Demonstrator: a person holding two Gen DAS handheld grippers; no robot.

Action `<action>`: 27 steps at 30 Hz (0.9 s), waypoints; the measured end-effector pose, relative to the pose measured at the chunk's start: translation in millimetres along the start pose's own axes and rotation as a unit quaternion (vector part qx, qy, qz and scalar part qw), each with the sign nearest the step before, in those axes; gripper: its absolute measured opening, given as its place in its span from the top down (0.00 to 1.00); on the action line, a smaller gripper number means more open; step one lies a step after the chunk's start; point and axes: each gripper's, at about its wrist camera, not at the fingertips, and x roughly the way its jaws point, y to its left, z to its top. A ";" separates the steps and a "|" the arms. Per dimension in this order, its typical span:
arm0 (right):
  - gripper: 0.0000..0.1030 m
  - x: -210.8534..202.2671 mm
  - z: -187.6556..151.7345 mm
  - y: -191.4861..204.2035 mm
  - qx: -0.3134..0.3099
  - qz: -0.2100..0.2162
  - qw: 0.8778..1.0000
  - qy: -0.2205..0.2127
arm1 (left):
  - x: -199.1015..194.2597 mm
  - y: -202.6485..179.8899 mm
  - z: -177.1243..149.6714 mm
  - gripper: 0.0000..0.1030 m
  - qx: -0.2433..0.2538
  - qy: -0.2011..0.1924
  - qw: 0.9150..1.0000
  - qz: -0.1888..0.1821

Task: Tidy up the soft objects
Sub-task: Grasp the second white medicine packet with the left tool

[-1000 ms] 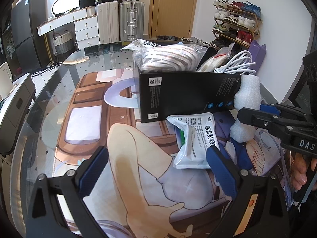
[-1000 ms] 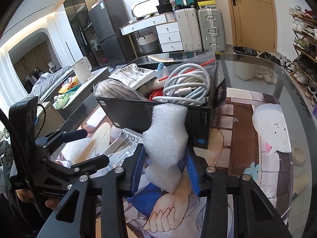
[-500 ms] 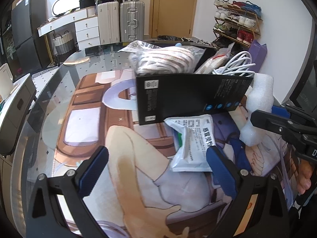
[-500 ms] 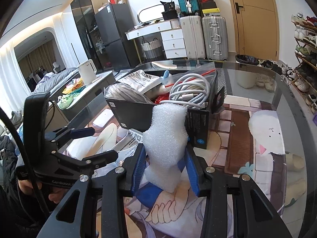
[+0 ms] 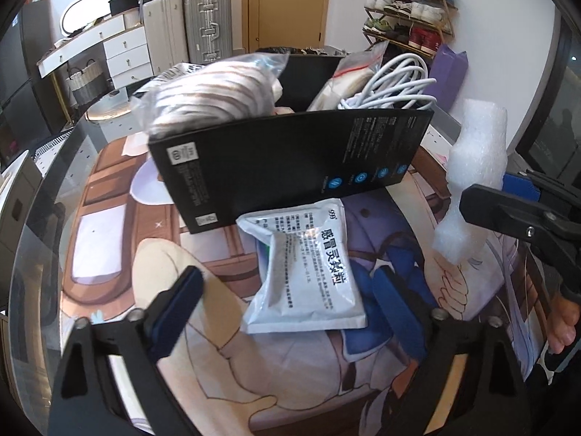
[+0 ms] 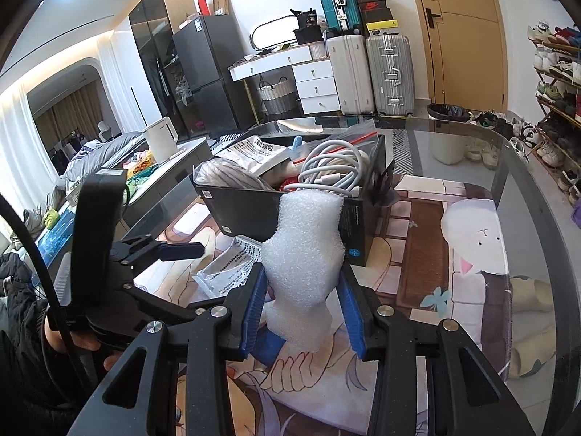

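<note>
Left wrist view: the left gripper (image 5: 290, 290) hangs above a flat white foil sachet printed with dark Chinese characters (image 5: 308, 272), which lies on the illustrated cartoon-print table mat (image 5: 120, 225). Its blue-padded jaws have just been narrowing, yet they stand apart on either side of the sachet and neither pad presses on it. Just behind the sachet stands an open black cardboard box with small blue icons on its side (image 5: 290, 167), stuffed full — a clear bag of striped grey-and-white fabric (image 5: 214, 98) bulges over its left rim, and a coil of white cable (image 5: 392, 87) rises at its right. At the right edge a tall block of white bubbly packing foam (image 5: 472, 167) is held off the mat in the right gripper's black frame, to the right of the box.

Right wrist view: the right gripper (image 6: 303, 312) is clamped on the foam block (image 6: 305, 250), both blue pads squeezing its narrower lower part. The foam stands upright, its top level with the near rim of the black box (image 6: 250, 210) and in front of the white cable (image 6: 334, 167). The white sachet (image 6: 228, 269) lies on the mat to the left of the foam — the left gripper (image 6: 174, 250) reaches in over it, held by a hand (image 6: 72, 341) in a dark sleeve.
</note>
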 end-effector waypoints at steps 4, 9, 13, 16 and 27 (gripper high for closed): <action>0.61 -0.9 1.1 2.3 -0.002 0.000 1.000 -0.001 | -1.6 -3.6 2.4 0.29 0.008 -0.002 1.000 -0.002; 0.61 -2.0 1.0 4.1 -0.003 -0.001 1.000 -0.001 | -5.7 -6.7 3.5 0.55 0.022 -0.009 1.000 -0.019; 0.61 -2.4 1.8 5.3 -0.006 -0.002 1.000 -0.001 | -10.0 -17.4 2.1 0.60 0.043 -0.011 0.999 -0.028; 0.61 -2.9 1.9 5.4 -0.007 -0.003 1.000 -0.001 | -13.1 -23.3 1.1 0.62 0.052 -0.014 0.998 -0.030; 0.61 -12.1 4.6 9.9 -0.015 -0.007 1.000 -0.011 | -34.9 -9.9 -3.2 0.62 0.025 -0.055 0.998 -0.029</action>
